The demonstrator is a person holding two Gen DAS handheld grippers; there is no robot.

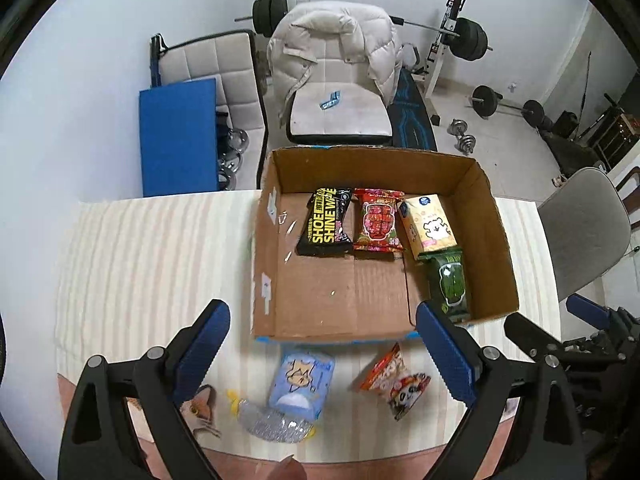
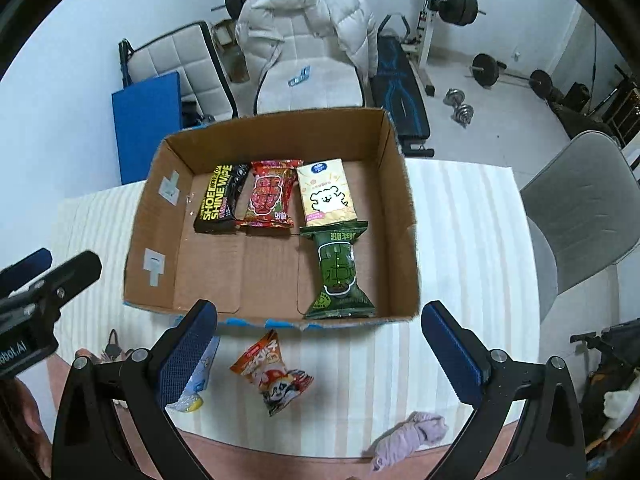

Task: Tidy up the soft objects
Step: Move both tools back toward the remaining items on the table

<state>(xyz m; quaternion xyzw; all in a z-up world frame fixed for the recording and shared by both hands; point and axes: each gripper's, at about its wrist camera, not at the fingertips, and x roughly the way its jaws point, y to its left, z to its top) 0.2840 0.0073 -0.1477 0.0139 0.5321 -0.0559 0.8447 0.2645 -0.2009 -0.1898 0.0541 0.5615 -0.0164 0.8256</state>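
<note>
Open cardboard box [image 2: 404, 216] on a striped cloth [image 2: 472, 240]. Four packs inside. Far row, left to right: black wipes [image 2: 219, 200], red pack [image 2: 269, 199], cream pack [image 2: 326, 196]. A green pack [image 2: 338, 276] lies in front of the cream one, its far end overlapping the cream pack's near edge, its near end at the front wall. Left half of the box floor is bare.

Outside the box, on the cloth just before the front wall: blue pack [image 1: 301, 380], orange panda pack [image 1: 394, 380], a clear crinkled bag [image 1: 272, 426] (contents not readable), and a lilac cloth bundle [image 2: 408, 436] at the near edge.

Left gripper [image 1: 322, 354]: jaws wide apart, nothing between the pads; the blue pack sits below the gap, the panda pack nearer the right finger. Right gripper [image 2: 318, 354]: jaws wide apart, empty; the panda pack lies below the gap, left of centre.

In the right view the blue pack is mostly hidden behind the left finger. A small brown item [image 1: 202, 406] by the left gripper's finger is partly covered, unidentifiable.
</note>
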